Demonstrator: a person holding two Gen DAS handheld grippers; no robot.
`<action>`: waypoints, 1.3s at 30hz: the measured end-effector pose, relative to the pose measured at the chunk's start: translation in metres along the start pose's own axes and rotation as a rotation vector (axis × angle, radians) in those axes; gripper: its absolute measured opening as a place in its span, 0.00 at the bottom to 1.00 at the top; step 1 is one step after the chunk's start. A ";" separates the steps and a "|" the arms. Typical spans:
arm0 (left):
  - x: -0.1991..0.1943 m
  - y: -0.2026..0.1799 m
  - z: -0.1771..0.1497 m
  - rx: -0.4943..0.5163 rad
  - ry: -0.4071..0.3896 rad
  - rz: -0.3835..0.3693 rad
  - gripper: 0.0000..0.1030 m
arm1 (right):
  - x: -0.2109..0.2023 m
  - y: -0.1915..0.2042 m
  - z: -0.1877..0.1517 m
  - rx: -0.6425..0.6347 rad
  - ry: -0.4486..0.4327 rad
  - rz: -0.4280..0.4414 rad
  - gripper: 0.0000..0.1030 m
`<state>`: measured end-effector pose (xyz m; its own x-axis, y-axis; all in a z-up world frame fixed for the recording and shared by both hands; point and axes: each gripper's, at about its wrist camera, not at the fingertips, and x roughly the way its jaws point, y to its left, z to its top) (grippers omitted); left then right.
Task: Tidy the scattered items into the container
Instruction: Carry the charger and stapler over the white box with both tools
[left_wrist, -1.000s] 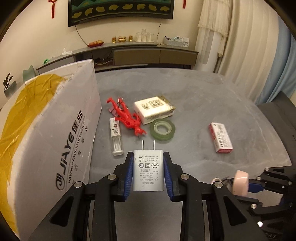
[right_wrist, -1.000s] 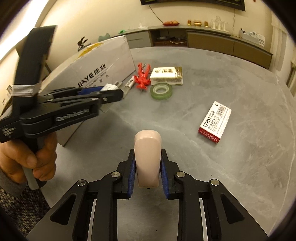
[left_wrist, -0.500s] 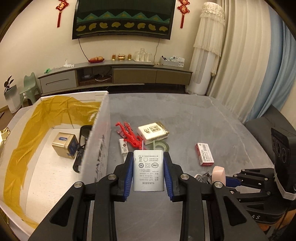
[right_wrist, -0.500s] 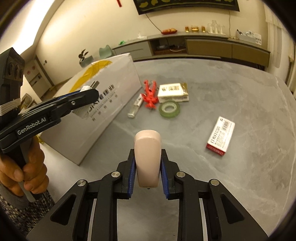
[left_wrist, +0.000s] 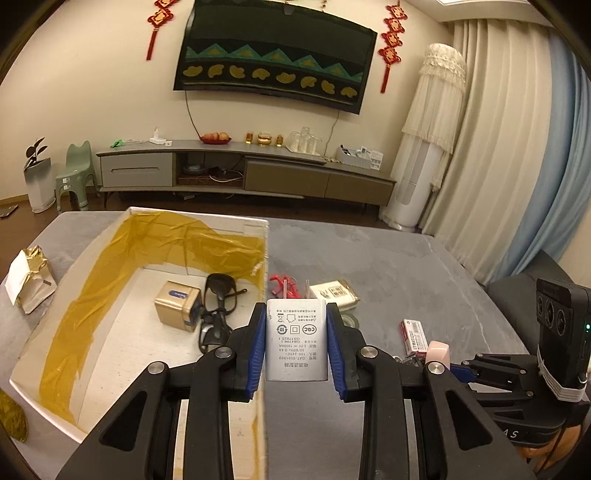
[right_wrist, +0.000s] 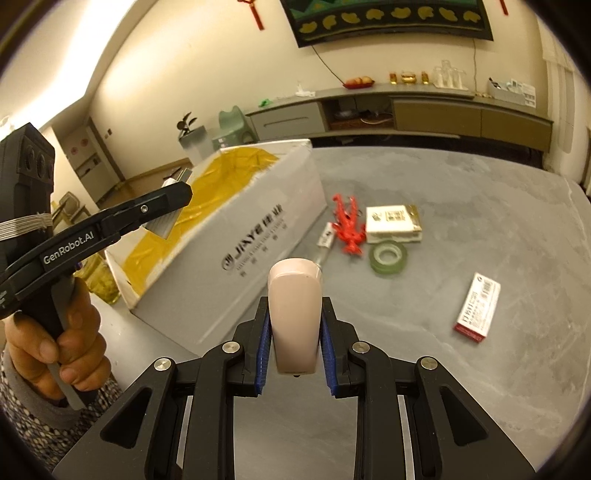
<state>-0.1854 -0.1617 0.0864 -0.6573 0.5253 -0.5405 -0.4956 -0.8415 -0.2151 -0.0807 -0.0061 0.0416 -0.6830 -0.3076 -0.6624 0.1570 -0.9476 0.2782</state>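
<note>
My left gripper (left_wrist: 296, 343) is shut on a white plug adapter (left_wrist: 296, 341), held high over the right wall of the white cardboard box (left_wrist: 110, 332). Inside the box lie a gold cube (left_wrist: 178, 310) and black glasses (left_wrist: 218, 306). My right gripper (right_wrist: 295, 325) is shut on a pale pink case (right_wrist: 294, 314), above the grey table near the box's front corner. On the table lie a red toy figure (right_wrist: 347, 225), a white and gold packet (right_wrist: 393, 221), a green tape roll (right_wrist: 388, 258), a clear lighter (right_wrist: 324, 242) and a red and white box (right_wrist: 477, 312).
The box (right_wrist: 229, 236) has yellow tape lining its inner walls. A crumpled gold wrapper (left_wrist: 29, 277) lies left of the box. A person's hand (right_wrist: 55, 339) holds the left gripper's handle. A dark chair (left_wrist: 517, 295) stands at the table's right edge.
Both grippers have risen, each keeping its item. The left one has moved left and now hangs over the box's right wall, so the inside of the box shows.
</note>
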 end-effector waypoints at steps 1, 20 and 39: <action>-0.002 0.004 0.001 -0.009 -0.004 0.004 0.31 | 0.000 0.003 0.002 -0.004 -0.002 0.001 0.25; -0.022 0.074 0.007 -0.139 -0.049 0.036 0.31 | 0.016 0.053 0.033 -0.085 -0.054 0.001 0.25; -0.041 0.135 0.019 -0.266 -0.054 0.064 0.31 | 0.052 0.112 0.059 -0.152 -0.044 0.050 0.25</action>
<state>-0.2366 -0.2946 0.0949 -0.7153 0.4697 -0.5175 -0.2899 -0.8732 -0.3918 -0.1413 -0.1234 0.0795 -0.7017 -0.3539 -0.6184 0.2955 -0.9343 0.1994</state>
